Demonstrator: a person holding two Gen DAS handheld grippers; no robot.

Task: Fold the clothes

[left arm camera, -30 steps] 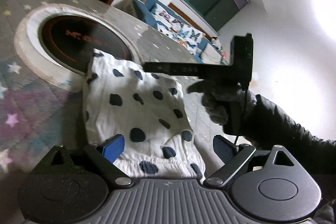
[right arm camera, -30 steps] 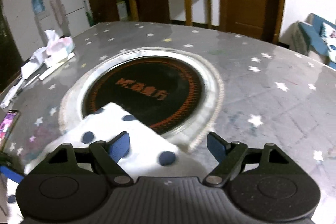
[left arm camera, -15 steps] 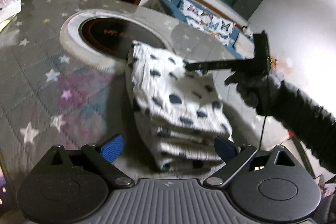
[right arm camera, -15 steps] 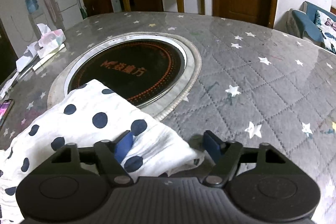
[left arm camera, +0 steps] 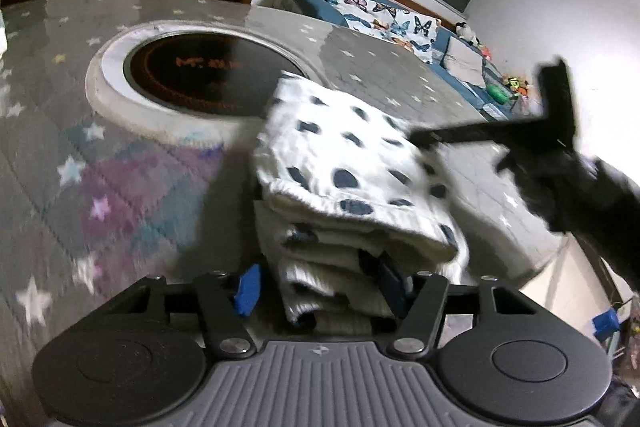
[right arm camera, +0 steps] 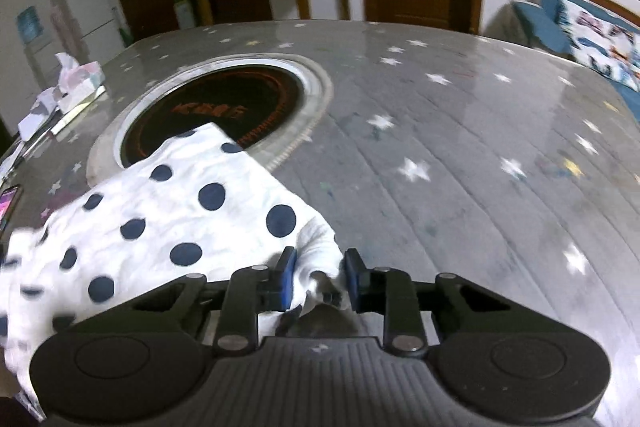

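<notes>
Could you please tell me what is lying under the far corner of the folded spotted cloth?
The spotted cloth overlaps the white ring and dark glass of the round cooktop set into the table. What lies beneath the rest is covered.

L tongs (left arm camera: 320,287) closed on folded cloth (left arm camera: 352,163), near end of stack. R tongs (right arm camera: 318,279) pinch its corner; gloved R hand (left arm camera: 560,195) at the cloth's far side.

Both wrist views low, close; share spotted cloth (left arm camera: 352,163) (right arm camera: 168,223), cooktop (left arm camera: 208,75) (right arm camera: 216,123).
</notes>
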